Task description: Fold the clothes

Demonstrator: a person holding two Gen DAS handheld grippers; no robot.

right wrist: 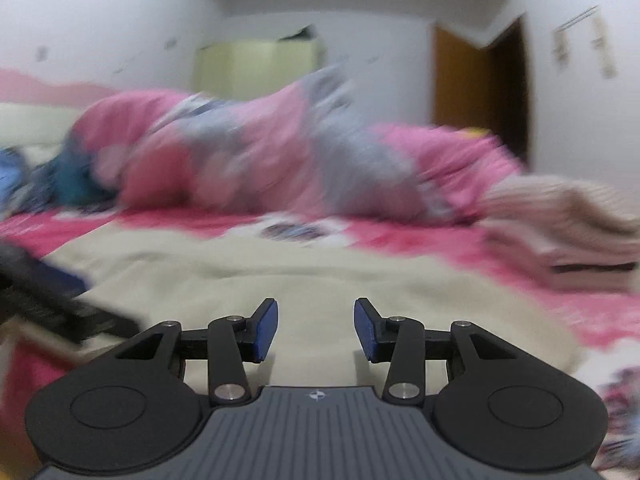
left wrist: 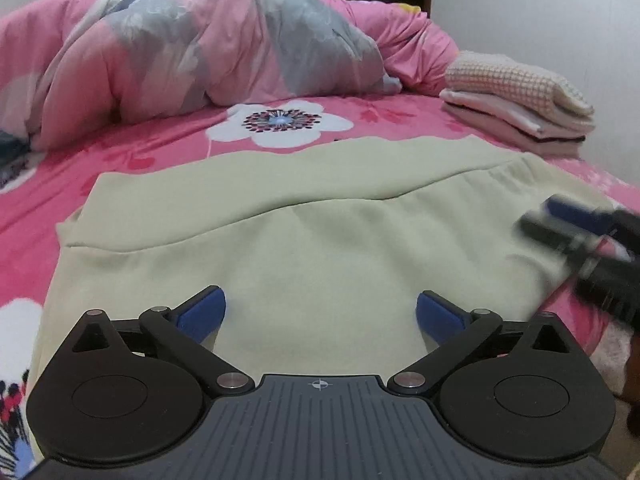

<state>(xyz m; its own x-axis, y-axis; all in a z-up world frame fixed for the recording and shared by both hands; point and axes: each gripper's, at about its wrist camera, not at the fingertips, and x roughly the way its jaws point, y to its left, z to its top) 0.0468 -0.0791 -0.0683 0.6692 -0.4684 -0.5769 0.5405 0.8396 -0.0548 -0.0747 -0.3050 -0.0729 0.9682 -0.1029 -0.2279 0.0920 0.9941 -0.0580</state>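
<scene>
A pale green garment (left wrist: 312,216) lies flat on the pink flowered bedsheet (left wrist: 132,152), with one part folded over so a seam edge runs across it. My left gripper (left wrist: 320,314) hovers over its near part, jaws wide apart with only cloth below them. In the left wrist view my right gripper (left wrist: 568,220) shows blurred over the garment's right edge. The right wrist view is blurred: my right gripper (right wrist: 316,328) stands open over the pale garment (right wrist: 280,276), nothing between its blue pads. The left gripper (right wrist: 48,292) appears as a dark blur at that view's left edge.
A stack of folded clothes (left wrist: 520,100) sits on the bed at the right, also seen as the folded stack (right wrist: 568,232). A bunched pink and grey quilt (left wrist: 200,48) fills the back of the bed. A brown door (right wrist: 480,92) and white walls lie behind.
</scene>
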